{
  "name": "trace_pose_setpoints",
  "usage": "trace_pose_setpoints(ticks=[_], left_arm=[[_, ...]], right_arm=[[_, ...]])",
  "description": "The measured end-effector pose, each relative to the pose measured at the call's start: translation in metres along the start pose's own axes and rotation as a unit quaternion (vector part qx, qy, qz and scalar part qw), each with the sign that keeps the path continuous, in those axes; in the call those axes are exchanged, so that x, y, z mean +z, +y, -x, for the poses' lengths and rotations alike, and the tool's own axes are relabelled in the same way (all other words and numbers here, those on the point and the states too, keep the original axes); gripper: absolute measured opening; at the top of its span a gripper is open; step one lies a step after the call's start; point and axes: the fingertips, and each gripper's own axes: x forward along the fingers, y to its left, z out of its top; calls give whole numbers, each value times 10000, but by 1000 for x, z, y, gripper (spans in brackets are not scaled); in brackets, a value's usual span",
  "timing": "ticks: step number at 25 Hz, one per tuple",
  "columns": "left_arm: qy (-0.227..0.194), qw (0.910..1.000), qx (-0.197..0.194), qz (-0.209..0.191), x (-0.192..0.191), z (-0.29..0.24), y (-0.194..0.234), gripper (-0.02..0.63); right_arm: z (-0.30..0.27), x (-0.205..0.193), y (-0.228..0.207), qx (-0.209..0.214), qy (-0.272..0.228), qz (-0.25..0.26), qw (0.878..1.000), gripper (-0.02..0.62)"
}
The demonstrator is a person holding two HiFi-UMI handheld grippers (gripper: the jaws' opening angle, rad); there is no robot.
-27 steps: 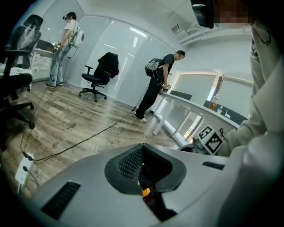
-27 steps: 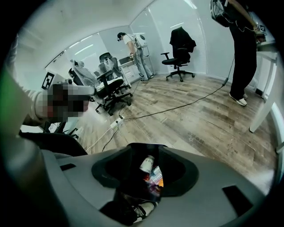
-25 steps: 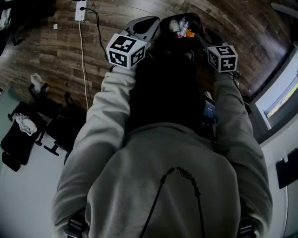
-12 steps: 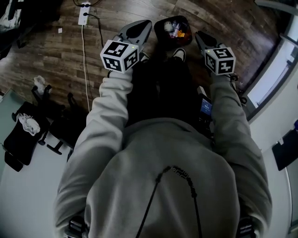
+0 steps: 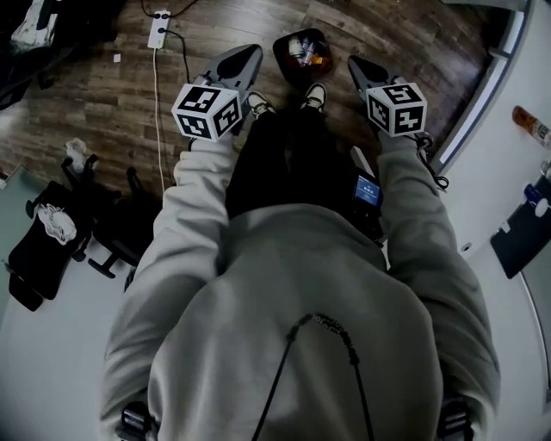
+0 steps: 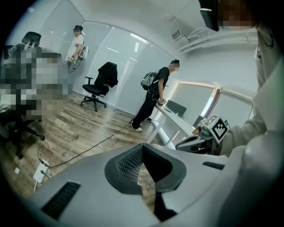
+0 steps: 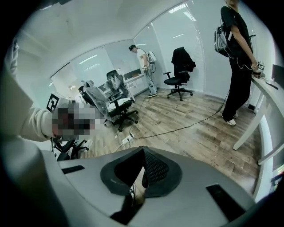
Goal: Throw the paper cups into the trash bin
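Observation:
The dark trash bin (image 5: 281,45) stands on the wood floor just beyond the person's shoes, with pale cups (image 5: 298,47) and other rubbish inside. My left gripper (image 5: 251,53) hovers to the bin's left and my right gripper (image 5: 352,62) to its right, both above the floor and clear of the bin. In the left gripper view the left gripper (image 6: 141,149) has its jaws together with nothing between them. In the right gripper view the right gripper (image 7: 143,151) has just finished closing, its jaws meeting on nothing. No cup is in either gripper.
A power strip (image 5: 158,26) and its cable lie on the floor at the left. Black office chairs (image 5: 52,241) stand at the lower left, a white desk (image 5: 508,164) at the right. People stand in the room (image 6: 153,95) (image 7: 235,53).
Both grippers have drawn back from the bin, which now sits farther ahead, beyond the shoes. The view has swung towards the desk on the right.

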Motion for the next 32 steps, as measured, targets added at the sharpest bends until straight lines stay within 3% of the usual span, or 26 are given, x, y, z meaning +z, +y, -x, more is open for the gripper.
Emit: trace_pose_setpoints(ticks=[11,18,22,26,32], left_arm=[[-423,9984,25,-364,65,43,-33,3],[-977,9911,-31,-901,160,72,-58,2],[-1411,9807,-123,-1351,225,87,-87,2],[-1914,9627,-230,-1900,303,107,-120,2],[-2310,9439,-213,-2352,365,120,-161,3]], right_arm=[[57,55,28,-90,-485,253,9985,20],[108,153,53,-98,-1266,586,9902,20],[160,231,65,-192,-2027,945,9745,20],[221,315,89,-239,-2790,1392,9499,20],[287,371,104,-346,-3458,1928,9176,20]])
